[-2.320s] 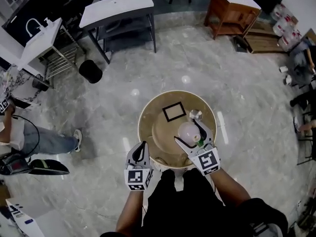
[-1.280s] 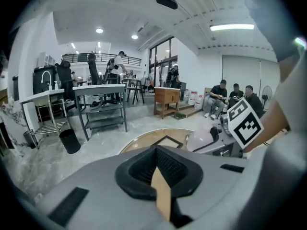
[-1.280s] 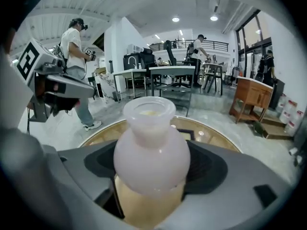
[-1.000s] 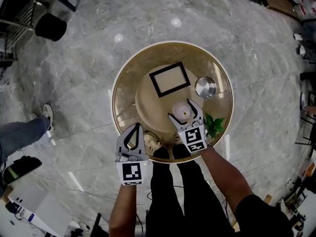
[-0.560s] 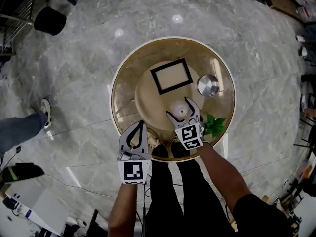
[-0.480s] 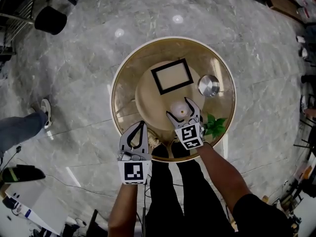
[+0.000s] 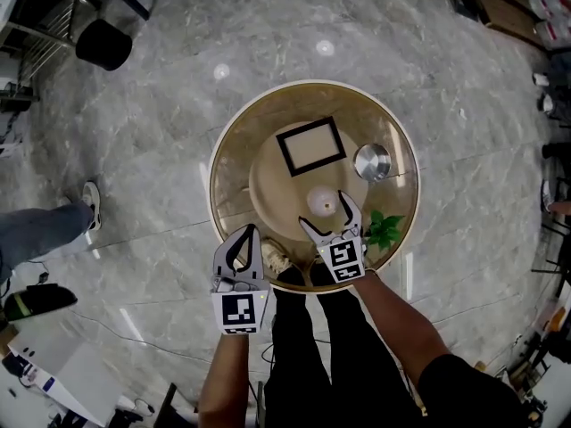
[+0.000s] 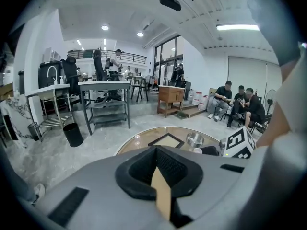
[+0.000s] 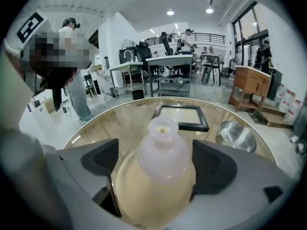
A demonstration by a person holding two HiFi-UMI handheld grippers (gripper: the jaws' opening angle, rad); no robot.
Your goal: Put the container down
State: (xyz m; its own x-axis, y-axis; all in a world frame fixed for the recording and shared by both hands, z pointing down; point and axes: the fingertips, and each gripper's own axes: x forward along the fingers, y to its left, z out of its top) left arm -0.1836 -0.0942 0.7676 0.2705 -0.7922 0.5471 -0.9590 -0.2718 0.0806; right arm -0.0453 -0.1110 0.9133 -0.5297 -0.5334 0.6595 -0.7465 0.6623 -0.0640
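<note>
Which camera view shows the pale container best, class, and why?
The right gripper view: the container fills the middle, neck and rounded body clear. The head view shows it small, from above. The left gripper view barely shows it, if at all.

So the container (image 7: 322,201) stands on the desk (image 7: 234,150), a bit toward the person's side of the middle. Behind the container and slightly left, the frame (image 7: 311,146) lies flat on the desk. Behind it to the right sits the bowl (image 7: 372,161), near the rim. The plant (image 7: 385,230) is right of the container and nearer the person, at the desk's edge; can't tell if it's on top or underneath. Way off behind-left of the container, a bin (image 7: 104,43) stands on the floor (image 7: 161,132).
</note>
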